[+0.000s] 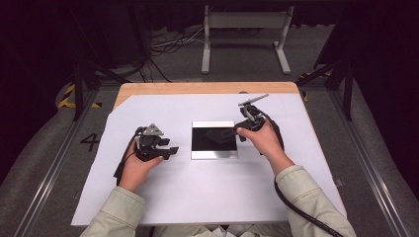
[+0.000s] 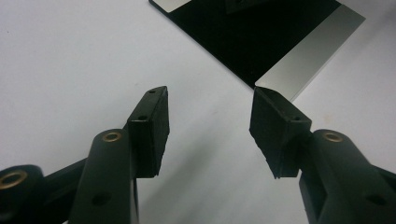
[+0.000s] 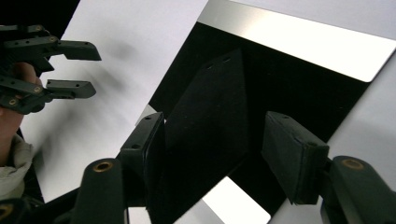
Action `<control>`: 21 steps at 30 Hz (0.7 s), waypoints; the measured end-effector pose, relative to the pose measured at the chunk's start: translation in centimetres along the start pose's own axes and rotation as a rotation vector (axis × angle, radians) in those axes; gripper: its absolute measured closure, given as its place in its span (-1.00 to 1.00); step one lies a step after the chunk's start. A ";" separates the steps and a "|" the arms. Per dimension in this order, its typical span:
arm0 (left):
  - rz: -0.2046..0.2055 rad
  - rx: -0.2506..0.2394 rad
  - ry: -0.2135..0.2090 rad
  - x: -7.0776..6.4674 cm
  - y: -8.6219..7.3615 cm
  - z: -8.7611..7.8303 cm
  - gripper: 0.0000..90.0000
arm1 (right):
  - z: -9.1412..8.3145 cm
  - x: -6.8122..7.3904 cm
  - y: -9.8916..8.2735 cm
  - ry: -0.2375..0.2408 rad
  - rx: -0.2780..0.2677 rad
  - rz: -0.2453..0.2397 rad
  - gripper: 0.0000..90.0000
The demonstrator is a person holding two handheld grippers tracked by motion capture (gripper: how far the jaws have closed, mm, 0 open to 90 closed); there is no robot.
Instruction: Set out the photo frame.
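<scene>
Watching: two handheld grippers working over a white sheet [image 1: 207, 192] on the table [image 1: 207, 88].
Thing in hand: a flat mirror-like plate [image 1: 214, 140], dark in the middle with bright strips along its near and far edges, is lying flat at the centre of the sheet.
Long axis: the plate's bright strips are running from 9 o'clock to 3 o'clock in the high view.
Right gripper [image 1: 243, 127]: it is hanging over the plate's right edge, jaws standing spread with nothing between them; the right gripper view is looking down between its pads [image 3: 292, 161] at the dark glass [image 3: 289, 88].
Left gripper [image 1: 172, 150]: it is sitting just beside the plate's left edge, jaws spread and empty, the plate's corner [image 2: 308, 60] lying toward 1 o'clock of its jaws.
Nearer hand: I am judging the right one nearer, as it is already over the plate, with the plate lying at 9 o'clock of that hand.
Next move: likely turning on lining the right jaws across that right edge.
</scene>
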State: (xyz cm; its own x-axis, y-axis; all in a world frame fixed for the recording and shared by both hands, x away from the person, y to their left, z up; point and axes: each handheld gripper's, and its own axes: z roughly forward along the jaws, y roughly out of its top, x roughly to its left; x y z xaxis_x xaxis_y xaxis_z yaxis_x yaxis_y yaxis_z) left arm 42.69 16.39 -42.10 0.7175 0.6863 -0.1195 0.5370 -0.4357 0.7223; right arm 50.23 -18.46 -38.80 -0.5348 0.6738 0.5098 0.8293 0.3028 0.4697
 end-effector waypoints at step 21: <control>0.005 0.011 0.000 0.0 0.0 0.0 0.07 | 0.5 0.0 0.1 0.050 0.029 0.062 0.09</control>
State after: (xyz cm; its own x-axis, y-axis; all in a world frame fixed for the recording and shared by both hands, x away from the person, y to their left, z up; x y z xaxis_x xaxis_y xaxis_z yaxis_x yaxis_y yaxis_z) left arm 42.74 16.39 -42.12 0.7202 0.6841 -0.1155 0.5382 -0.4458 0.7152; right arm 50.41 -18.10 -39.10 -0.4890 0.6574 0.5733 0.8651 0.2816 0.4151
